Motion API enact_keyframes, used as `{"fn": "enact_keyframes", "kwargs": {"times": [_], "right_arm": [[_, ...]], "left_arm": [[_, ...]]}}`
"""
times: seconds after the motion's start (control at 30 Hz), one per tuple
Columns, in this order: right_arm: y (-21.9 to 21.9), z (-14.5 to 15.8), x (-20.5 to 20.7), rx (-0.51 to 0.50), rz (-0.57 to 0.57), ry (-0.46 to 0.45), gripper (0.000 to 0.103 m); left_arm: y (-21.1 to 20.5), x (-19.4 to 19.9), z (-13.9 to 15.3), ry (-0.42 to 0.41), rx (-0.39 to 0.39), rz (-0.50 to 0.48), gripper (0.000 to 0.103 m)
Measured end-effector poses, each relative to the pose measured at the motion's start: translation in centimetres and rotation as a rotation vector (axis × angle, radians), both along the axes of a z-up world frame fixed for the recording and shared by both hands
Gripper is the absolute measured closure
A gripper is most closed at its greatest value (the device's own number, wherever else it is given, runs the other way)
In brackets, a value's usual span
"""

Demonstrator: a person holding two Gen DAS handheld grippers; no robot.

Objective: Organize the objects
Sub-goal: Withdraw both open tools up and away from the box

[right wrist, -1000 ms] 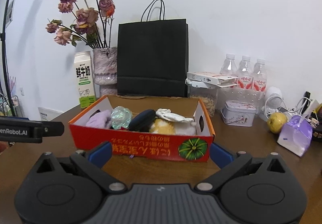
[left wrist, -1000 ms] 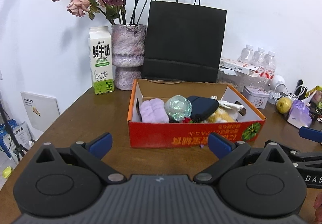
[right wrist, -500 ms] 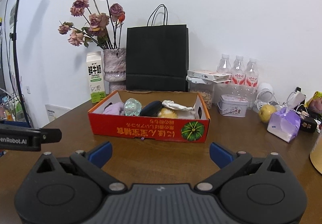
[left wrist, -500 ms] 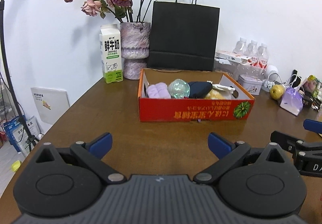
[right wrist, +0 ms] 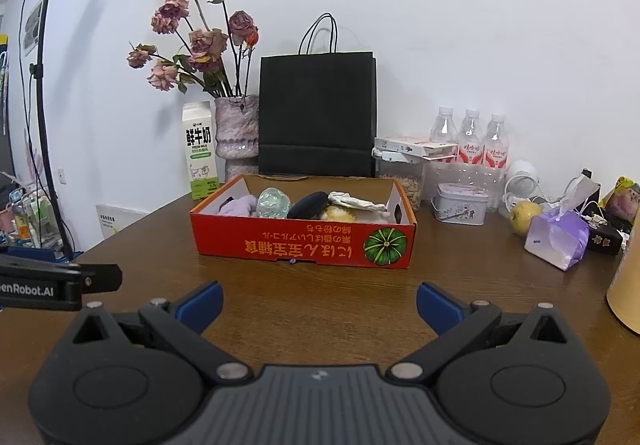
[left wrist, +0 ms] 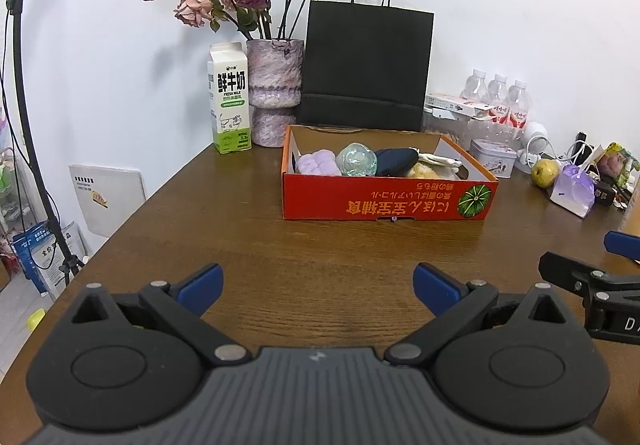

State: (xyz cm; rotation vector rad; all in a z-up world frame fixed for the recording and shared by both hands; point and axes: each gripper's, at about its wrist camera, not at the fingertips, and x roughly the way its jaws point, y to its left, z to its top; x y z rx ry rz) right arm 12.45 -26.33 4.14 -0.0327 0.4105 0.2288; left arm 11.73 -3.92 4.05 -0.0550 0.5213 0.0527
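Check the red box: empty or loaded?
Loaded. The red box is open-topped and holds a purple cloth, a clear ball, a dark pouch and white fabric.

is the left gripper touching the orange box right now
Apart. In the left wrist view the left gripper is open over bare table, with a wide strip of wood showing between its fingertips and the orange box.

The box [left wrist: 390, 201] is red-orange with yellow letters and a green striped pumpkin picture. Inside it lie a pale purple cloth [left wrist: 318, 166], a clear green-blue ball [left wrist: 357, 160] and a dark navy pouch [left wrist: 396, 161]. The table [left wrist: 320, 253] is dark brown wood. The paper bag [left wrist: 366, 65] is black. The vase [left wrist: 274, 85] is mottled pink-purple.
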Motion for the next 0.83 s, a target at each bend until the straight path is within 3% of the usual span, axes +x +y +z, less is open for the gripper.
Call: {"fn": "enact_keyframes", "kwargs": {"times": [0.83], "right_arm": [[0.1,0.5,-1.3,-0.002,0.001,-0.011,0.000]], "left_arm": [[0.1,-1.8,0.3,-0.008,-0.003,-0.010,0.000]]}}
